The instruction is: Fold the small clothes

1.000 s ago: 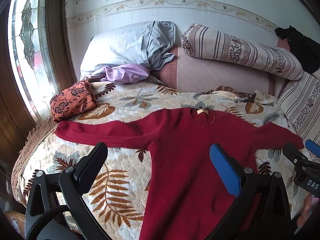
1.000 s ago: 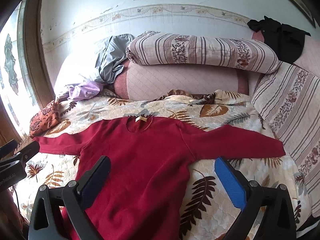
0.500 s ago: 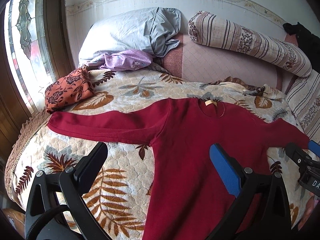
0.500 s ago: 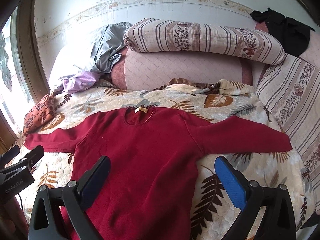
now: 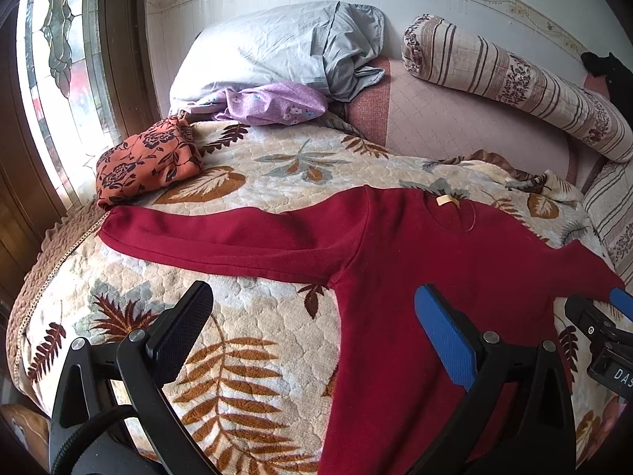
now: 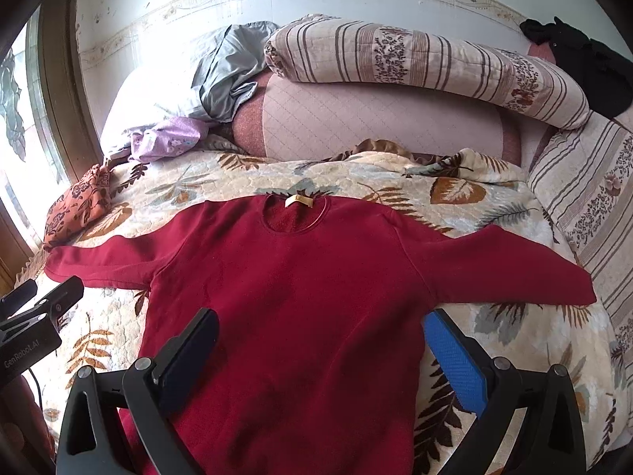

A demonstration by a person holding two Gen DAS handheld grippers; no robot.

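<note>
Both tongs — left tongs (image 5: 312,316) and right tongs (image 6: 320,336) — gape wide and empty above the red sweater (image 6: 300,297), spread flat on the bed (image 6: 514,340), sleeves out — likely ready for folding.

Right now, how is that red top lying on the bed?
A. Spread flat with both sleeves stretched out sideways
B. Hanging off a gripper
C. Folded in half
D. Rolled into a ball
A: the red top lies flat on the leaf-print bedspread, each sleeve reaching out to its own side, and neither gripper is holding it.
</note>
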